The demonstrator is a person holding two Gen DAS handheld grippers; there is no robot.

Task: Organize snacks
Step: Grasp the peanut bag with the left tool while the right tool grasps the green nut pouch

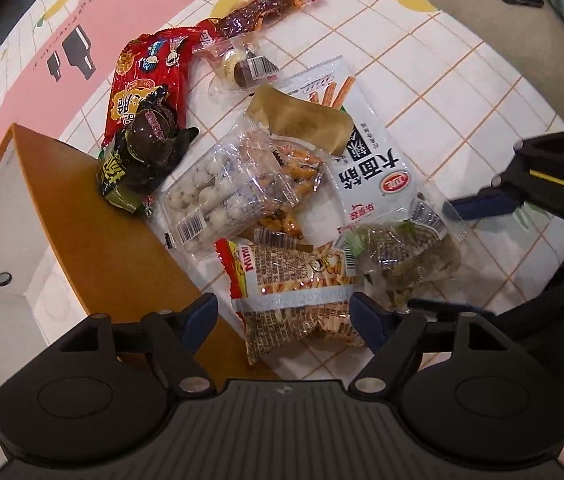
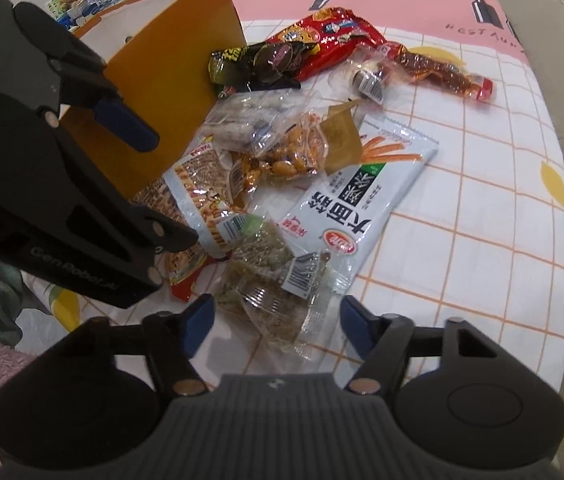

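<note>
From the left wrist, the left tool (image 1: 284,318) points down over the near end of a heap of snack packets, its blue-tipped jaws spread wide on either side of the Mimi stick packet (image 1: 302,292); the pads do not press on it. Left of the packet stands an orange box (image 1: 94,216) with a white inside, open at the top, on the counter (image 1: 462,80), which wears a white grid cloth with a pink band. Against the box's far corner lies a dark packet (image 1: 144,156), partly over a red bag (image 1: 150,80). Toward the middle are a clear pack of white balls (image 1: 210,200), a clear pack of glazed nuts (image 1: 294,184), a tan sachet (image 1: 302,120) and a large white noodle-stick bag (image 1: 378,156). Farther off are a small chocolate-and-white sweet (image 1: 242,66) and a dark red meat stick (image 1: 258,12). A clear packet of greenish filling (image 1: 406,264) lies at the right, with the right tool (image 1: 462,252) reaching in over it from that side. From the right wrist, the right tool (image 2: 276,322) hangs over that greenish packet (image 2: 274,288), jaws partly spread astride it; whether the pads touch the wrapper I cannot tell. The left tool (image 2: 162,184) stands at the left, in front of the orange box (image 2: 186,64), above the Mimi packet (image 2: 206,200)
</note>
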